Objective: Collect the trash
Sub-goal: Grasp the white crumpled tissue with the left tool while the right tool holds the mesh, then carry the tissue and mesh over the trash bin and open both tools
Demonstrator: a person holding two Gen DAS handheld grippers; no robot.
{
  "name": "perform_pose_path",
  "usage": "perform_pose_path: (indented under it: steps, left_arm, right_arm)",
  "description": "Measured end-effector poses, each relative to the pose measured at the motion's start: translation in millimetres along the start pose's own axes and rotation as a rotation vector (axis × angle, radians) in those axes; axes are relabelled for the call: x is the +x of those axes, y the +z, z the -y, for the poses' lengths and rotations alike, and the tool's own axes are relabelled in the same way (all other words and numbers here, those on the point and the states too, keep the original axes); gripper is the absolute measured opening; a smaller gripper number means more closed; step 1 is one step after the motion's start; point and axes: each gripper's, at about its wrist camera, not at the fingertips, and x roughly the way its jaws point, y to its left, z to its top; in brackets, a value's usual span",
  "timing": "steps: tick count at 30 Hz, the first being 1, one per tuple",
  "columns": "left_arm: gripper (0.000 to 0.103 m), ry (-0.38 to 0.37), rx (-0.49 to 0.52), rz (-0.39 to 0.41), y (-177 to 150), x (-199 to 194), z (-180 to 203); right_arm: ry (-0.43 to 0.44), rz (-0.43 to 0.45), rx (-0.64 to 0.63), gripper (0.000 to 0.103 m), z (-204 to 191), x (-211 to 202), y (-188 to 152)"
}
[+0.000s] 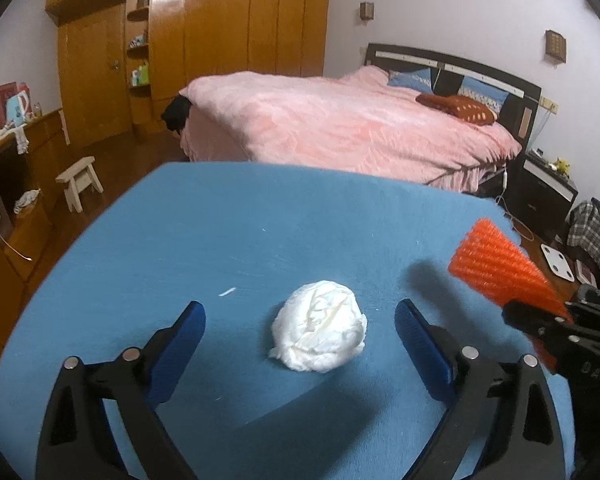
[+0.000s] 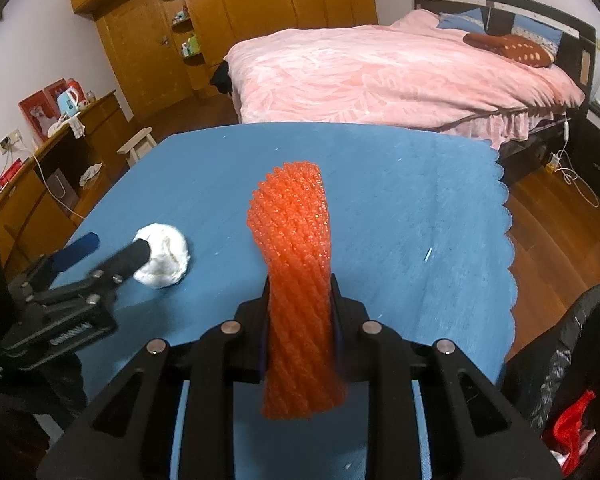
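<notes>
A crumpled white paper ball (image 1: 320,326) lies on the blue tablecloth (image 1: 240,232). My left gripper (image 1: 300,320) stands open around it, a blue pad on each side and neither touching it. From the right wrist view the same ball (image 2: 164,254) shows at the left, partly behind the left gripper's (image 2: 112,254) near finger. My right gripper (image 2: 300,308) is shut on an orange foam net sleeve (image 2: 296,264), which sticks up between its jaws above the cloth. That sleeve (image 1: 500,268) also shows at the right edge of the left wrist view.
A black-lined trash bin (image 2: 572,368) with red scraps inside stands off the table's right edge. A small white scrap (image 1: 227,291) lies on the cloth left of the ball. Beyond the table are a pink bed (image 1: 340,120), a wooden wardrobe (image 1: 220,28) and a white stool (image 1: 80,180).
</notes>
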Motion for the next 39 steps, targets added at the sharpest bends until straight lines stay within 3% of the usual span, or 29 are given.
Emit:
perform_pose_path:
  steps: [5, 8, 13, 18, 39]
  left_arm:
    - [0.089, -0.006, -0.002, -0.061, 0.6, 20.4, 3.6]
    - [0.081, -0.026, -0.011, -0.098, 0.8, 28.9, 4.3]
    - [0.051, -0.043, 0.005, -0.157, -0.5, 39.1, 9.3]
    - [0.039, -0.047, -0.001, -0.13, -0.6, 31.5, 7.7]
    - [0.036, -0.052, 0.023, 0.022, 25.1, -73.5, 28.1]
  right_arm:
    - [-0.001, -0.004, 0.009, 0.023, 5.0, 5.3, 1.9]
    - [0.001, -0.008, 0.016, 0.023, 7.2, 8.2, 1.2]
    - [0.003, -0.011, 0.021, 0.023, 7.3, 9.0, 0.2]
    - [0.003, -0.006, 0.017, 0.023, 6.0, 5.9, -0.2]
    - [0.018, 0.063, -0.003, 0.024, -5.9, -65.4, 4.6]
